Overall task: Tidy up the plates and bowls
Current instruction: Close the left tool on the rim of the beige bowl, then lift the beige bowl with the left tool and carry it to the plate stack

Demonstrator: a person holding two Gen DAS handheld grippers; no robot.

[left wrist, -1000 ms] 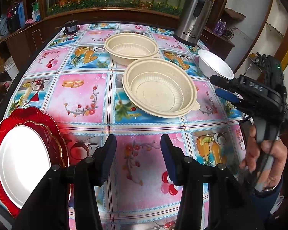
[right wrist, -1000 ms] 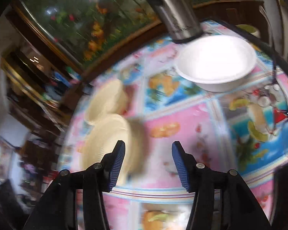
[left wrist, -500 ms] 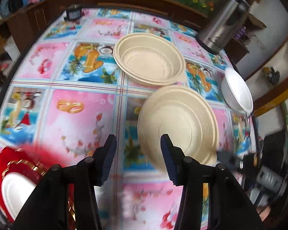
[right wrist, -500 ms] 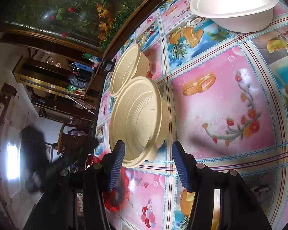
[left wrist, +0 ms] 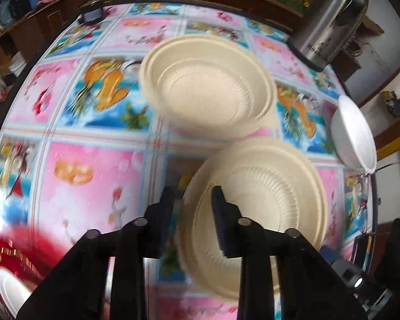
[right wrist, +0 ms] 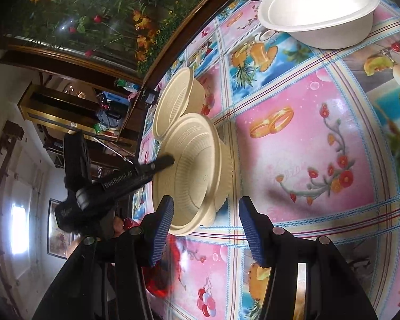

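Straddling the near rim of the nearer beige bowl (left wrist: 256, 213), the left gripper (left wrist: 193, 208) has one finger outside the wall and one inside the basin, narrowed around the rim; whether the pads already press on it I cannot tell, since this view is smeared by motion. Taking that bowl as the landmark: the right gripper (right wrist: 205, 221) hovers beside its other side with its fingers spread wide and nothing between them, the bowl's edge lying just off the left finger. Just behind the bowl, nearly touching, sits the second beige bowl (left wrist: 208, 88) of the same make. Off to the bowl's right, near the tabletop (left wrist: 93, 160) edge, is the white bowl (right wrist: 320, 13), and beyond that the steel thermos (left wrist: 330, 21). To the bowl's left, at the near corner, a white plate on a red plate (left wrist: 5, 261) shows partly.

The step in hand looks like seizing the nearer bowl so as to nest it with its twin. The next move likely calls for a firm pinch on the thin rim, then a level lift and a centred lowering into the far bowl; a pinch at one edge could let it tilt.
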